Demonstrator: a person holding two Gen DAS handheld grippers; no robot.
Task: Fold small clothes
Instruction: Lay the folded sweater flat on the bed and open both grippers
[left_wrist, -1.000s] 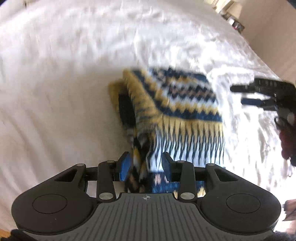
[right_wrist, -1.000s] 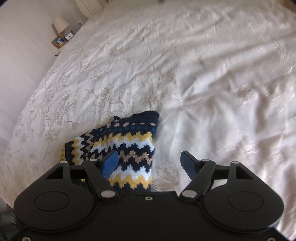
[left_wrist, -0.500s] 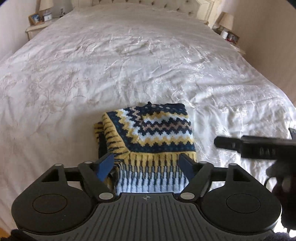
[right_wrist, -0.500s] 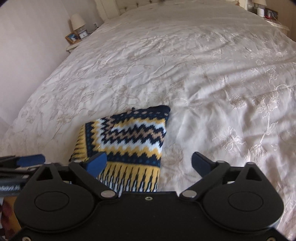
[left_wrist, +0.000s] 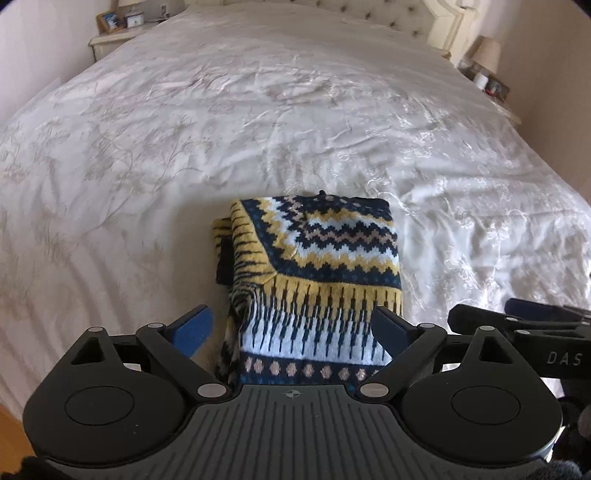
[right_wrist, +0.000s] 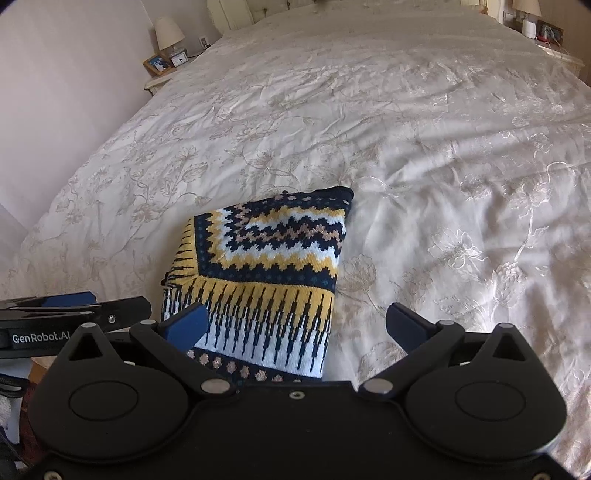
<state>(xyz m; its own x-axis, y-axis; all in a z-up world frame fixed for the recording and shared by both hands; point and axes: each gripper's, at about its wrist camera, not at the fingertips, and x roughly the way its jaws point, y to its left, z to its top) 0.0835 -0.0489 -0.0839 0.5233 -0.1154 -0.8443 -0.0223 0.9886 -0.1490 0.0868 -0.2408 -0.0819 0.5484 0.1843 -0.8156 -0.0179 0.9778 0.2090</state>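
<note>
Left wrist view shows the folded knitted garment (left_wrist: 314, 273) lying in the lower middle of the frame on the bed (left_wrist: 258, 129), a compact rectangle with navy, yellow, white and tan zigzag bands on top and a fringe-like pattern of yellow, white and navy on its near part. A looser layer of yellow and navy knit bulges out along its left edge. The left gripper (left_wrist: 291, 328) hangs above the near edge of the garment with its jaws spread wide; they have just been opening, and the blue pads stand clear of the cloth on either side, gripping nothing. At the right edge of this frame the right gripper (left_wrist: 517, 321) reaches in sideways, apart from the garment.

Right wrist view has the same garment (right_wrist: 266, 266) in the lower middle, slightly left of centre. The right gripper (right_wrist: 295, 325) is released as well, jaws fully spread after just opening; its left pad sits in front of the garment's near left corner, whether touching I cannot tell, and its right pad is over bare bedspread. The left gripper (right_wrist: 74, 310) enters from the lower left edge.

Farther out, the white floral bedspread (right_wrist: 443, 166) is lightly creased. A bedside table (right_wrist: 159, 79) in the upper left carries a lamp (right_wrist: 168, 33), a framed picture (right_wrist: 157, 63) and a small clock (right_wrist: 180, 59).
</note>
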